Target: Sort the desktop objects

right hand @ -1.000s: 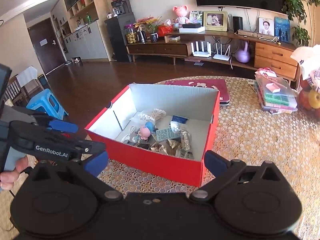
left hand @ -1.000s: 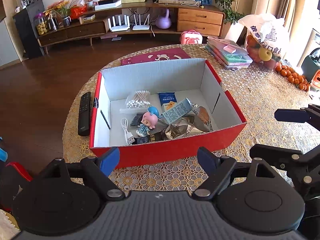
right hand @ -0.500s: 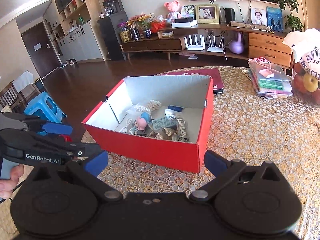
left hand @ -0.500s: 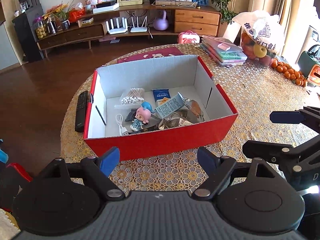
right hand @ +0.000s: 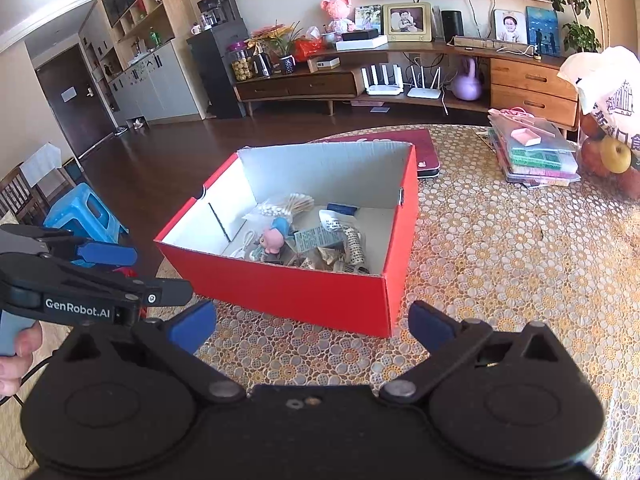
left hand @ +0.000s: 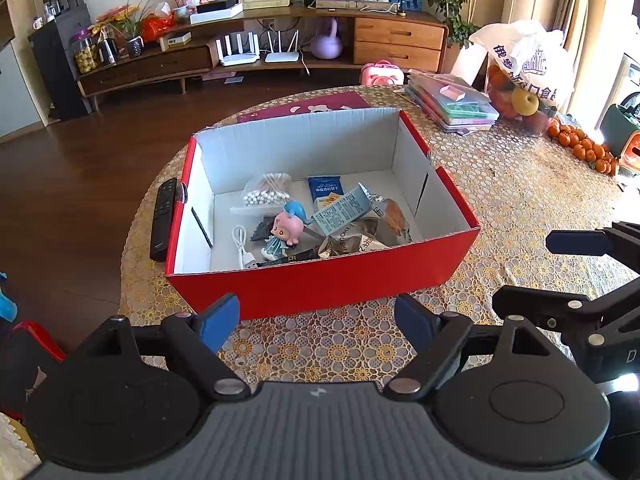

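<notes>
A red cardboard box [left hand: 320,284] [right hand: 288,288] stands on the round table with a lace cloth. Inside lie a bag of cotton swabs [left hand: 266,194], a pink and blue doll [left hand: 286,232] [right hand: 272,236], a blue packet [left hand: 325,189], snack wrappers [left hand: 360,240] and a white cable [left hand: 242,248]. My left gripper [left hand: 318,322] hovers open just short of the box's near wall, with nothing between its fingers. My right gripper [right hand: 310,324] is open too, empty, near the box's front right corner. Each gripper shows at the edge of the other's view.
A black remote [left hand: 162,220] lies left of the box. A dark red mat [right hand: 424,152] sits behind it. Stacked plastic cases [left hand: 452,106], a bag of fruit [left hand: 524,76] and oranges [left hand: 580,146] are at the right. A blue stool [right hand: 84,216] stands on the floor.
Both grippers have drawn back from the box, which now looks smaller and farther. Both stay open and empty. The box's contents have not moved.
</notes>
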The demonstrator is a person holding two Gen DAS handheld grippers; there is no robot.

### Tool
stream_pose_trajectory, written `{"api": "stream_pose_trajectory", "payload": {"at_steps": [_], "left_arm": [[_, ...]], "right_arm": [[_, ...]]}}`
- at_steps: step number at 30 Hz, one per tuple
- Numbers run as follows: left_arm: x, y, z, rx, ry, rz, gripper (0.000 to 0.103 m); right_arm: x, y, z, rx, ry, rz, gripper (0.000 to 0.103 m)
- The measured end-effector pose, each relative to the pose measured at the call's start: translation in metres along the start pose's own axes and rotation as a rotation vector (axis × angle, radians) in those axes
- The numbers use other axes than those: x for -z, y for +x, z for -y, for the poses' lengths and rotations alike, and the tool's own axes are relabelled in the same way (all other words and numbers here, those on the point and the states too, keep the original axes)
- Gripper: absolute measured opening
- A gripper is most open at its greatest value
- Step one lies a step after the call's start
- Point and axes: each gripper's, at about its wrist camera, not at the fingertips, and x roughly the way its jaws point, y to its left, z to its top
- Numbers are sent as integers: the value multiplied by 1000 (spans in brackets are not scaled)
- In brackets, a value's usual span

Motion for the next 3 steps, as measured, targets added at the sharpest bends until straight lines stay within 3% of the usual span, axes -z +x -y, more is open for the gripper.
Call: {"api": "stream_pose_trajectory", "payload": {"at_steps": [3], "left_arm": [[0, 1, 4, 13, 11, -7, 85]], "right_arm": [[2, -1, 4, 6, 8, 2, 103]]}}
